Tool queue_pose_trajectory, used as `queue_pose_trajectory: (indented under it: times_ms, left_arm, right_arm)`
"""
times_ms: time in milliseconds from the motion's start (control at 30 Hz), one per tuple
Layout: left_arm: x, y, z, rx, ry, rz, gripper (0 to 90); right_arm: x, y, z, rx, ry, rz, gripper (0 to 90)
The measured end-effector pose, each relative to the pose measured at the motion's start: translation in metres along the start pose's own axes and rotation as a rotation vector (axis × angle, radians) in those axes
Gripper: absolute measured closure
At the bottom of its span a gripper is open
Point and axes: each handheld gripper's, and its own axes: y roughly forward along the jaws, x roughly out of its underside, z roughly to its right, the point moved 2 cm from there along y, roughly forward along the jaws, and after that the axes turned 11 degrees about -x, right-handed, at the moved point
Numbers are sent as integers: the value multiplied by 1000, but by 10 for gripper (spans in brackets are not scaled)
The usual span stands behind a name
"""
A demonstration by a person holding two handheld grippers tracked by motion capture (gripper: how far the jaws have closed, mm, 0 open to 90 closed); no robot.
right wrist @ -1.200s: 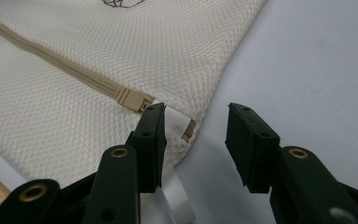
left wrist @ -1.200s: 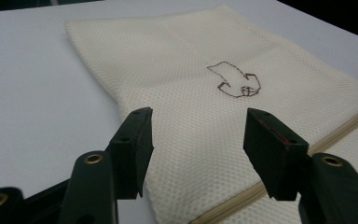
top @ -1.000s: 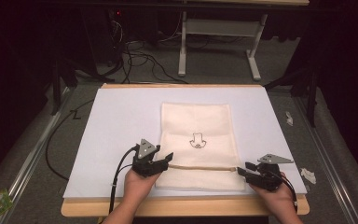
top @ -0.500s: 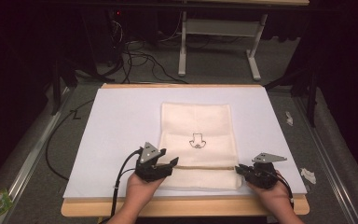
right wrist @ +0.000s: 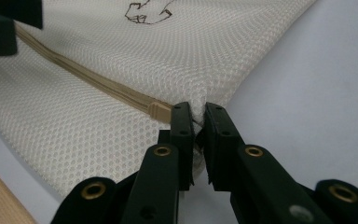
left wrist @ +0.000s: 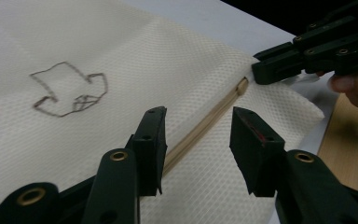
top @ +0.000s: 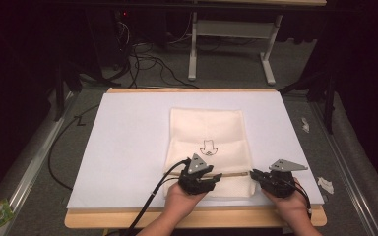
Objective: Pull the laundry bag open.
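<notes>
Mesh bag: I see a cream mesh bag [top: 209,147] lying flat in the middle of the white sheet [top: 128,147] that covers the tabletop [top: 192,219], its near edge close to my hands.
Drawing: a small dark line sketch [top: 207,146] sits on the bag's upper face, beyond the zipper.
Zipper: a tan zipper [left wrist: 205,123] runs across the bag near its front edge; its end tab [right wrist: 157,111] lies just beside my right jaws.
Left gripper: my left gripper [left wrist: 196,140] hangs over the zipper with its jaws spread wide, one on each side of the zipper line, gripping nothing that I can see.
Right gripper: my right gripper [right wrist: 198,126] has its jaws pinched narrow on a bunched bit of mesh at the bag's right corner, by the zipper's end.
Hands: my left hand [top: 184,199] and right hand [top: 290,204] rest at the near edge of the tabletop.
Floor: paper scraps [top: 325,184] lie on the grey floor to the right.
</notes>
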Motion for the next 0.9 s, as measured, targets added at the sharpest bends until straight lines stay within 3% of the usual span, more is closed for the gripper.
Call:
queue_pose_trajectory:
  times_ms: [133, 300, 433, 567, 900]
  left_arm:
    - [-3, 18, 15, 27, 14, -8, 638]
    - [-8, 45, 32, 59, -11, -36, 682]
    - [-7, 54, 38, 60, -18, -30, 696]
    - [-6, 60, 43, 56, -57, -20, 707]
    - [-9, 64, 51, 50, -59, 4, 872]
  right_arm:
    - [-1, -2, 0, -5, 6, 8, 840]
    - [-4, -4, -2, -10, 2, 37, 841]
    - [-6, -5, -5, -12, -9, 46, 843]
    - [-6, -6, -6, -17, -11, 53, 845]
    - [-6, -7, -7, -18, -14, 64, 842]
